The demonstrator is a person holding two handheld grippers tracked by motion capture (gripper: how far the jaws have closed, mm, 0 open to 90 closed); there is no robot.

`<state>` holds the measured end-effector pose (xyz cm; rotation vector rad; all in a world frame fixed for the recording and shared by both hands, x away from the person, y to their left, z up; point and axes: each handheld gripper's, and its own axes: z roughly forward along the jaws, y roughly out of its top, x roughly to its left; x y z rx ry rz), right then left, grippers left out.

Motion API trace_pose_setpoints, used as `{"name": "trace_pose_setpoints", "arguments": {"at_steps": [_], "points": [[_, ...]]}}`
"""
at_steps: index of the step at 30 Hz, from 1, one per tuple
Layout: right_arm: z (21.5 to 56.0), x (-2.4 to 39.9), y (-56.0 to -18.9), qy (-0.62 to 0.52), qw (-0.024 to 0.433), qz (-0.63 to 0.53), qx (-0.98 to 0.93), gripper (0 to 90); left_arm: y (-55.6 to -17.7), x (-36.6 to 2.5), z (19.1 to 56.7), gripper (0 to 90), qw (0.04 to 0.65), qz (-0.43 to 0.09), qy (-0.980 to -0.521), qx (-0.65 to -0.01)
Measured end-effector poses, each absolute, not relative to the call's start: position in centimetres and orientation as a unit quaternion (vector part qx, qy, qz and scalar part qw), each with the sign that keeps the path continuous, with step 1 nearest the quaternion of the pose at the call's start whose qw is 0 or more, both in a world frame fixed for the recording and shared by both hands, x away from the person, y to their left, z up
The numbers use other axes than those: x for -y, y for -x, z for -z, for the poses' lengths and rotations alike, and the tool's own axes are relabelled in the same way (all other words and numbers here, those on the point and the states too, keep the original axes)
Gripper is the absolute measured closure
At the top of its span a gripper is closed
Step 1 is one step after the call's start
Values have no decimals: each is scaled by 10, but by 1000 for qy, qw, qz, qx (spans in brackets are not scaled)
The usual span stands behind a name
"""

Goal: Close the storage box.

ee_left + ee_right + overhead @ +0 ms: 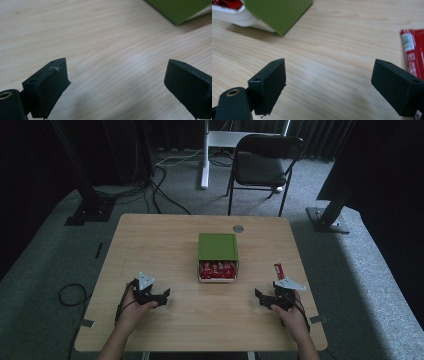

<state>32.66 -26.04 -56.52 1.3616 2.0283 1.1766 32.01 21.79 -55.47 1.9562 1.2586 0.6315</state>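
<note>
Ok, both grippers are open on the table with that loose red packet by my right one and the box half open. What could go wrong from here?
1. The red packet lies flat on the table close beside the right gripper; its open jaws may push it along rather than pinch it.
2. The green lid covers most of the box, whose exposed part already looks full of red packets, so adding one could jam or spill.
3. The left gripper is not on the box, which could slide if nudged.
</note>
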Motion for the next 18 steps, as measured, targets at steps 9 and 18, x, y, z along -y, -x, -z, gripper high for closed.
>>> {"name": "trace_pose_setpoints", "arguments": {"at_steps": [9, 18], "points": [[567, 266, -317, -487, 209, -395, -751, 125, -315, -237, 561, 60, 338, -240, -749, -517], [569, 266, -315, -484, 201, -375, -765, 124, -311, -247, 563, 60, 307, -240, -746, -540]]}}
